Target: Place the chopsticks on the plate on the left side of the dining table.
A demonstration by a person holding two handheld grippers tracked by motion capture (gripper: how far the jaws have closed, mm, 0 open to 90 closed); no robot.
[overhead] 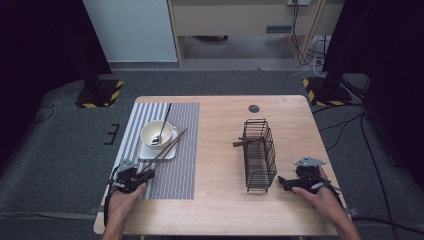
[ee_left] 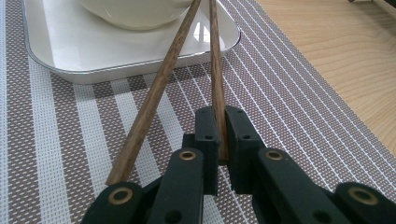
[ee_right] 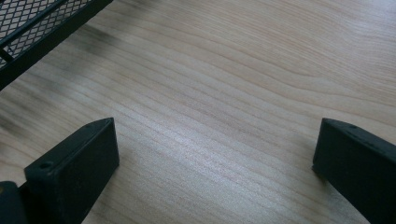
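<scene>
My left gripper (ee_left: 218, 140) sits low over the striped placemat (ee_left: 70, 140) at the near left of the desk (overhead: 220, 150). Its fingers (ee_left: 205, 135) are clenched on one wooden chopstick (ee_left: 217, 84), which runs straight up between the pads and away from me, its far part leaning onto the rim of the white square plate (ee_left: 93, 56). The second chopstick (ee_left: 154, 98) lies free just to the left of my fingers; its near end rests on the placemat beside the gripper body, and it slants up across the plate edge toward the first one, so that the two nearly meet at the white bowl (ee_left: 135, 11). In the high view the pair reaches from my left gripper (overhead: 131, 176) diagonally up and to the right, past the plate's corner. A dark spoon (overhead: 163, 125) stands in the bowl (overhead: 156, 134), its handle pointing away from me.

My right gripper (overhead: 282, 182) rests at the near right of the desk, its fingers (ee_right: 74, 163) released and spread wide, with bare wood between them. The black wire basket (overhead: 260, 155) lies on its side just to the left of them, close but apart. A brown wooden piece (overhead: 243, 143) pokes out of the basket's far left side.

I can read no brand, label or writing on any of these things.
</scene>
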